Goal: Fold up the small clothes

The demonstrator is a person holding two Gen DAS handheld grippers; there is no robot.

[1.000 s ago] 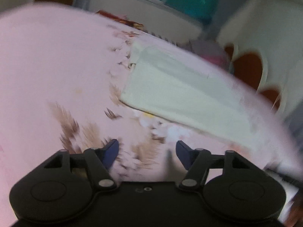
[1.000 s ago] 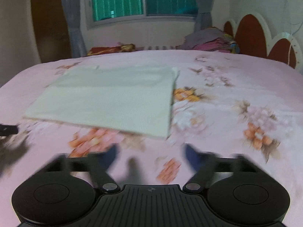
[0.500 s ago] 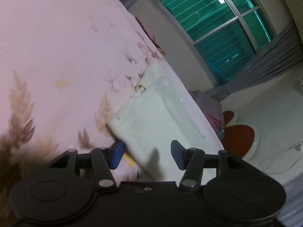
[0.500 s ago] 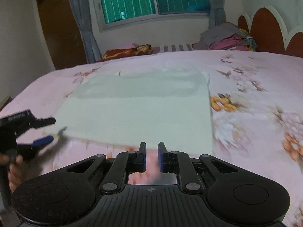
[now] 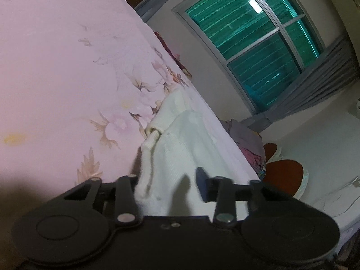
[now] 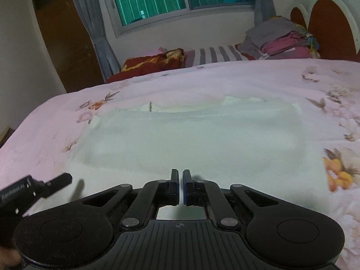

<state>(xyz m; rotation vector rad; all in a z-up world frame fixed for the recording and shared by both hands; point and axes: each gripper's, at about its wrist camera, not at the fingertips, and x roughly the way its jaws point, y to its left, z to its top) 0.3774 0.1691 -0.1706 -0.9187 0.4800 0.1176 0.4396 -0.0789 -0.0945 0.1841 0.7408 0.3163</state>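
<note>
Right now your right gripper (image 6: 181, 186) has its jaws drawn together at the near edge of the white garment (image 6: 191, 139); whether they pinch cloth, you cannot tell. The garment lies flat on the pink floral bedspread (image 6: 292, 78), stretching toward twelve o'clock. Your left gripper (image 5: 168, 186) has just been closing, jaws apart with the garment's bunched corner (image 5: 180, 148) between them. From the right wrist it shows at nine o'clock (image 6: 59, 180).
</note>
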